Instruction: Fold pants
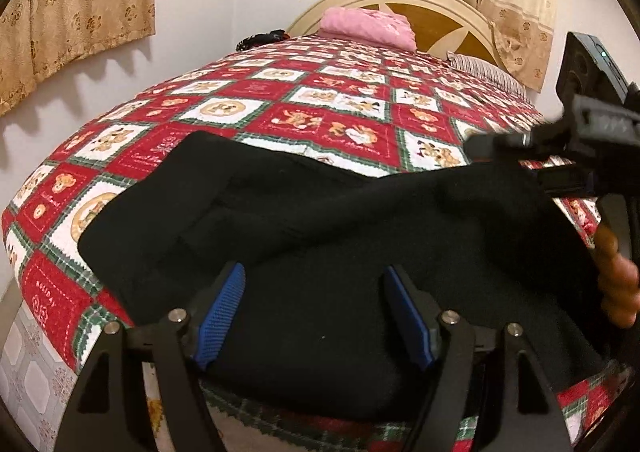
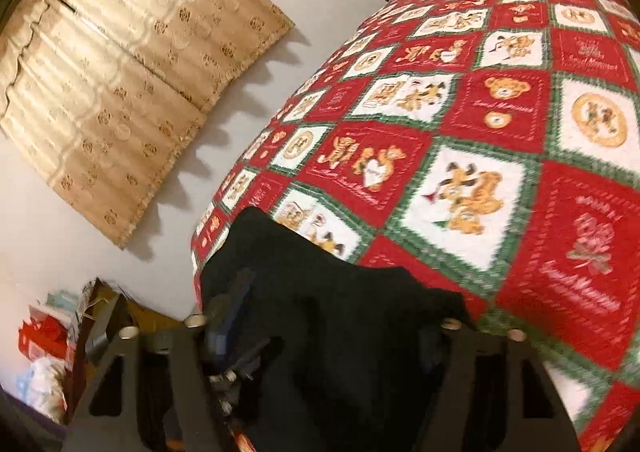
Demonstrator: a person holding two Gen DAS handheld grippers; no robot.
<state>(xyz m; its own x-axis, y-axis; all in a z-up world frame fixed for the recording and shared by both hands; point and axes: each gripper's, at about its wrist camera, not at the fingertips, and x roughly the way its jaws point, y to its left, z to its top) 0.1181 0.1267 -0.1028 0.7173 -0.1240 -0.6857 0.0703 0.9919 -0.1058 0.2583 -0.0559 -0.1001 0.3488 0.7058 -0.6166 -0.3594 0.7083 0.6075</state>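
The black pants (image 1: 320, 236) lie bunched at the near edge of the bed (image 1: 328, 103), on the red patchwork quilt, already doubled at least in part. The left claw (image 1: 316, 316) stands wide, its blue pads (image 1: 224, 312) either side of the cloth near the edge without pressing it. The right claw (image 2: 320, 336) is blurred; black cloth fills the space between its fingers, but whether they pinch it cannot be told. Judged step: taking hold of the near edge for a further fold. The next move calls for both claws closing firmly on the cloth, then carrying it across evenly.
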